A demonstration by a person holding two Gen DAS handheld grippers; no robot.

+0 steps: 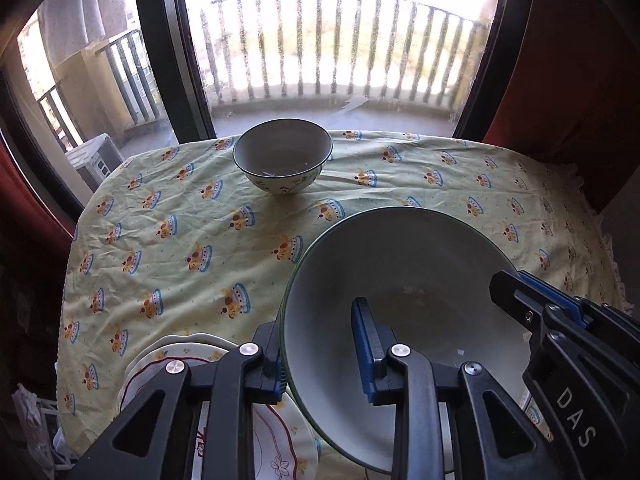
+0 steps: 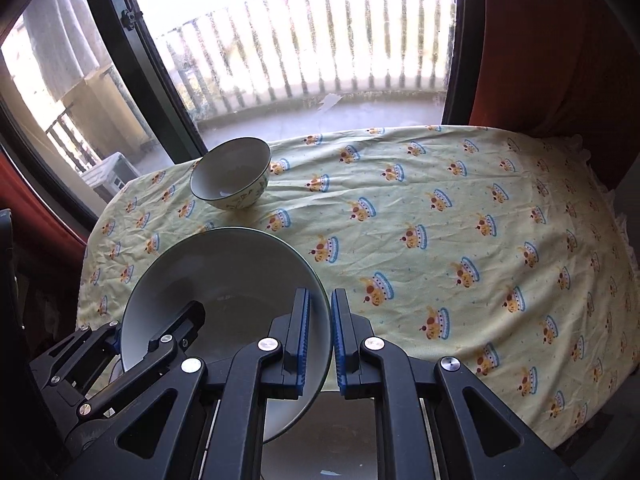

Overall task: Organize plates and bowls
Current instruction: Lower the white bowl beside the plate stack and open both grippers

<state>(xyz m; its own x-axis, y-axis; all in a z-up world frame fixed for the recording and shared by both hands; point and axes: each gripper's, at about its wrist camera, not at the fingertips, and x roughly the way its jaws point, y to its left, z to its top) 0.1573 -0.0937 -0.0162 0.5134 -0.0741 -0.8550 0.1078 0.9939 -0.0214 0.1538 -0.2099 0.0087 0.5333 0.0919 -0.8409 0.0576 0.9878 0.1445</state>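
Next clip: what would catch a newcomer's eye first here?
The large pale bowl, gripped by both tools on opposite rims: the left tool on its left edge, the right tool on its right. Beyond it, a small bowl sits on the crown-print tablecloth, near the window.

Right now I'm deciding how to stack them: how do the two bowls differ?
The big bowl is wider and shallower; the small bowl is deeper. The big bowl is tilted, gripped at its rim by the left claw and right claw; the small bowl sits upright on the cloth. Both have dark rims.
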